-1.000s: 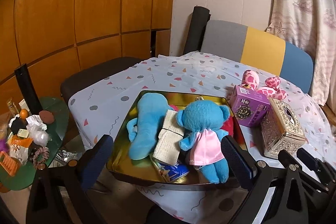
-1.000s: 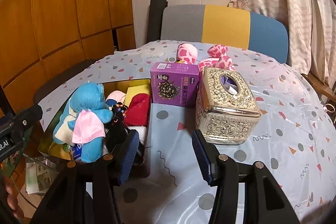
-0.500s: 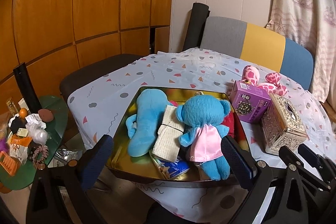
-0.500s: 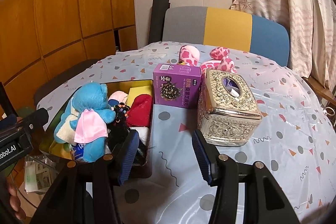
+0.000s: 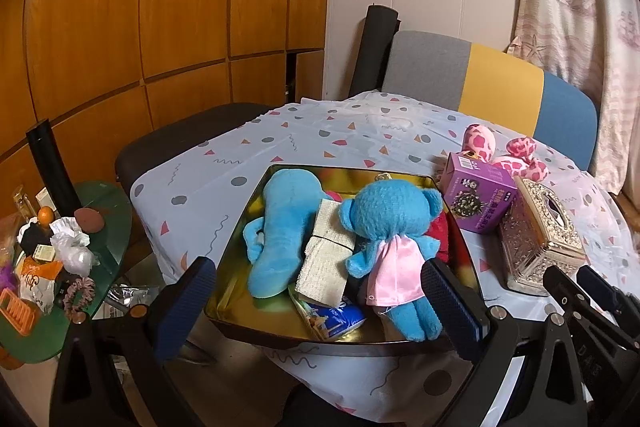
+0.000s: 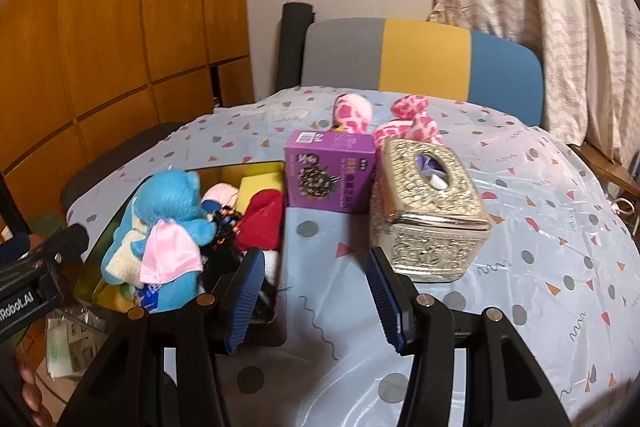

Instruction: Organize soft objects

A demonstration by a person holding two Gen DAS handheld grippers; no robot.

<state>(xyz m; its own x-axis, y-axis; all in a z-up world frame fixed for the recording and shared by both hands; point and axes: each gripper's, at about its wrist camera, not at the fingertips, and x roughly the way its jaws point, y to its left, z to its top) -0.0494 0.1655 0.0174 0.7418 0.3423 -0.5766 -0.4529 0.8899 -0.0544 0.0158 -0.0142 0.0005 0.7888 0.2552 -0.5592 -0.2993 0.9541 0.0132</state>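
Right gripper (image 6: 314, 293), jaws spread and empty. Reach past the purple box (image 6: 330, 173); pinch the pink plush (image 6: 408, 125) mid-body.

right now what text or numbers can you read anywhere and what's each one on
"Robot.AI": white print on the left gripper body in the right wrist view; its start is cut off by the frame edge.
Purple box: white print and a barcode, too small and blurred to read.
Blue packet in the tin tray: white print, unreadable.
Orange bag on the green side table: white lettering, unreadable.
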